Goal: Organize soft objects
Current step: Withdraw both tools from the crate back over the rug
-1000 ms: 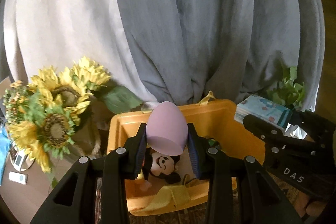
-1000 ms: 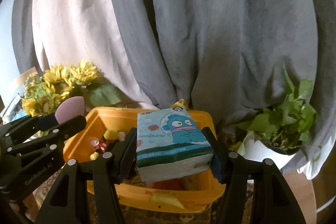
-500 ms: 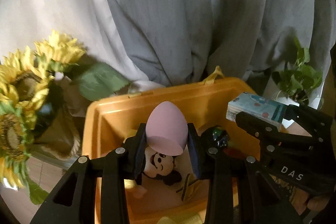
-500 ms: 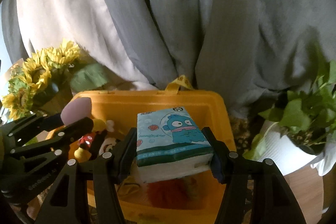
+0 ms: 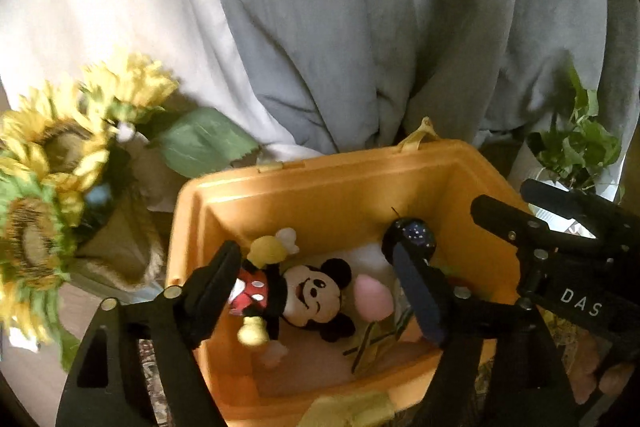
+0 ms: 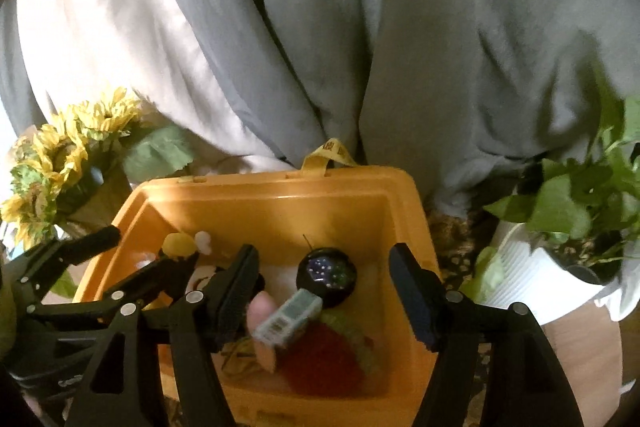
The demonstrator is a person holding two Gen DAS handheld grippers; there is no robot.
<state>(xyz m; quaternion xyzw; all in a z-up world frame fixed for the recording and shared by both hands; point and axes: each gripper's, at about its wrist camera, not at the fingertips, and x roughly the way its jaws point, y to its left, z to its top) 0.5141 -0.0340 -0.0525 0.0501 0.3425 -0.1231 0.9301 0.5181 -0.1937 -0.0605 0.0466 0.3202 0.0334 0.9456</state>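
Observation:
An orange bin (image 5: pixel 320 195) (image 6: pixel 264 203) holds soft things. My left gripper (image 5: pixel 316 275) is open above it, empty. Below it lie a Mickey Mouse plush (image 5: pixel 296 291) and a pink egg-shaped sponge (image 5: pixel 371 297). My right gripper (image 6: pixel 324 287) is open above the bin, empty. Below it the blue tissue pack (image 6: pixel 289 317) lies tilted in the bin, over a red plush (image 6: pixel 320 359), beside the pink sponge (image 6: pixel 260 311) and a dark round ball (image 6: pixel 326 277) (image 5: pixel 414 231).
Sunflowers in a vase (image 5: pixel 48 187) (image 6: pixel 52 155) stand left of the bin. A potted green plant in a white pot (image 6: pixel 560 227) (image 5: pixel 576 143) stands to the right. Grey and white curtains (image 5: pixel 360 27) hang behind. A patterned mat lies under the bin.
Both grippers moved forward over the bin and opened. The pink sponge dropped from the left one and the tissue pack dropped from the right one, both into the bin.

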